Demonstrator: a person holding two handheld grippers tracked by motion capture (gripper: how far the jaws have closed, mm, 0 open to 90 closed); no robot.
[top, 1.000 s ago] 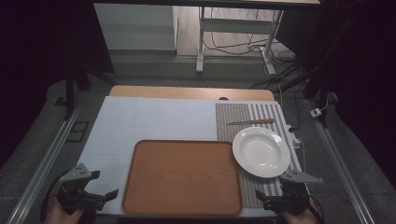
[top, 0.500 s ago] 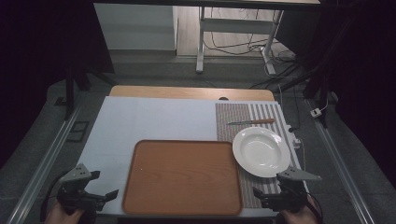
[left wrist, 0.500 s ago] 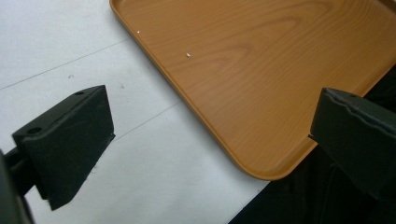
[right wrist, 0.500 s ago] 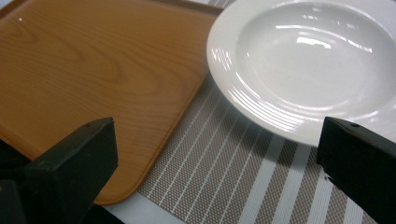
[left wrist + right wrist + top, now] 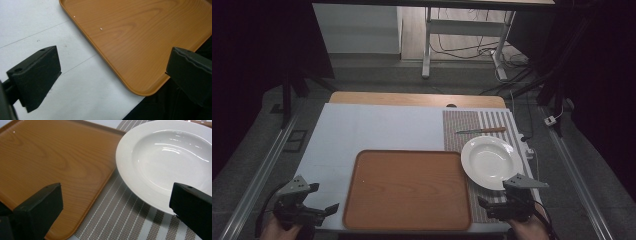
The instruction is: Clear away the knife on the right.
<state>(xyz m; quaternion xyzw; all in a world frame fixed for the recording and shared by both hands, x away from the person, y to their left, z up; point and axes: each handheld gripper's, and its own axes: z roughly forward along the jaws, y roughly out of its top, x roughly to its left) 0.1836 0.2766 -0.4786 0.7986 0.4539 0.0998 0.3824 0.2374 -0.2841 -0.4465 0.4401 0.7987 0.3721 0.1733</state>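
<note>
Plate and tray wait between my open grippers

Plate (image 5: 491, 161) first: white, deep, resting on the striped placemat (image 5: 477, 122) at the right side of the table, its near-left rim just beside the wooden tray's (image 5: 407, 187) right edge. In my right gripper view the plate (image 5: 170, 157) sits just ahead of my jaws, its rim overhanging the stripes of the mat (image 5: 125, 220), while the tray (image 5: 50, 162) spreads away to the left.

My right gripper (image 5: 507, 202) hovers at the table's near edge, just short of the plate, jaws spread wide with nothing between them. My right hand (image 5: 527, 230) comes in from the bottom.

Over on the other side, my left gripper (image 5: 304, 207) hangs at the near-left corner, also spread wide and empty. Through its view I see the tray's rounded near corner (image 5: 140, 50) lying on the white table cover (image 5: 37, 25), between my two black jaws but untouched.

Farther back, a knife (image 5: 480, 131) with a wooden handle lies across the placemat, beyond the plate and apart from it.
</note>
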